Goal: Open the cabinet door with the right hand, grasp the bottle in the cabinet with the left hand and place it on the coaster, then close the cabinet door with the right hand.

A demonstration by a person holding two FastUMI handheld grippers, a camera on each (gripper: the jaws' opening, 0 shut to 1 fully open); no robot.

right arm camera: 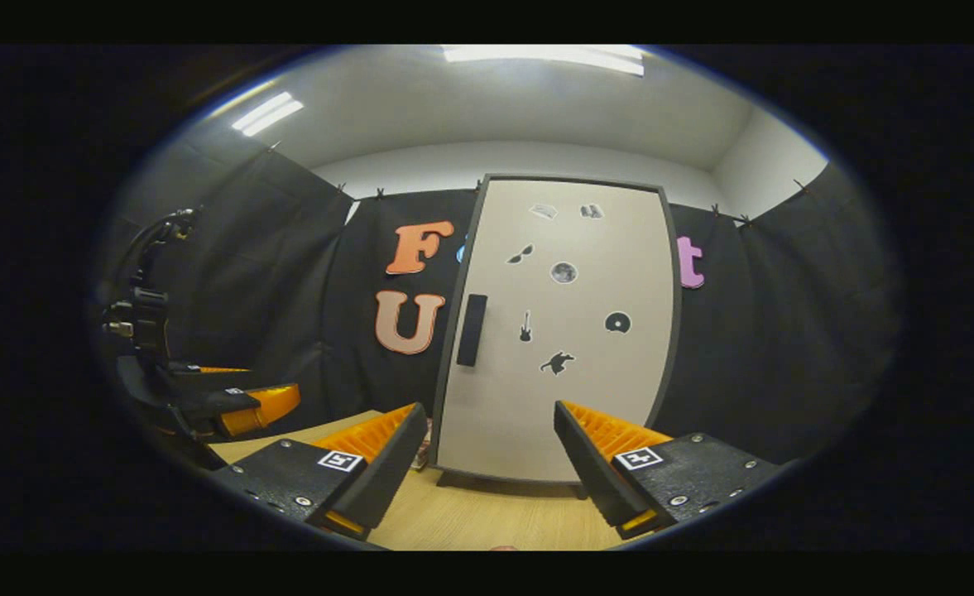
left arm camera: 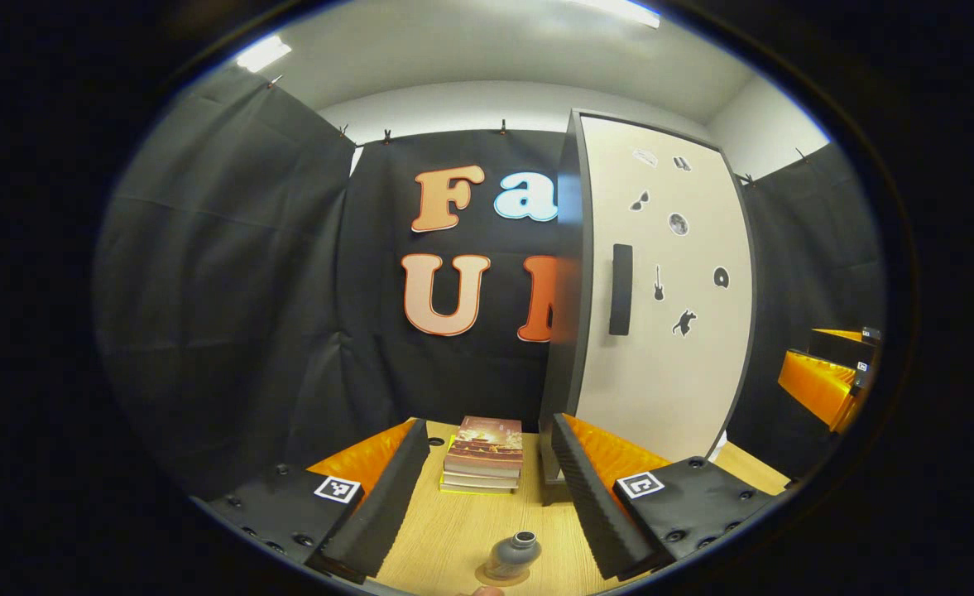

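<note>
Pale wood worktop (left arm camera: 462, 530): we see it carrying everything in the left gripper view; its light grain also runs along the bottom of the right gripper view
Bottle (left arm camera: 513, 555): we find it small, grey and upright on a round coaster (left arm camera: 487, 576), near the lower edge of the left gripper view, between our left gripper's two fingers but touching neither
Cabinet (right arm camera: 453, 331): dark frame; it stands on the worktop toward the back; its cream door (right arm camera: 565, 397) carries small dark stickers and a dark vertical handle (right arm camera: 471, 329); from the right gripper view we judge the door closed, flush in the frame
Books (left arm camera: 484, 454): a short stack lies flat on the worktop, just left of the cabinet's base and well behind the bottle
Left gripper (left arm camera: 487, 488): we see its fingers spread wide apart, holding nothing; in the right gripper view it sits far to the left
Right gripper (right arm camera: 487, 463): fingers parted and empty; it faces the cabinet door without touching it; in the left gripper view it shows at the far right edge
</note>
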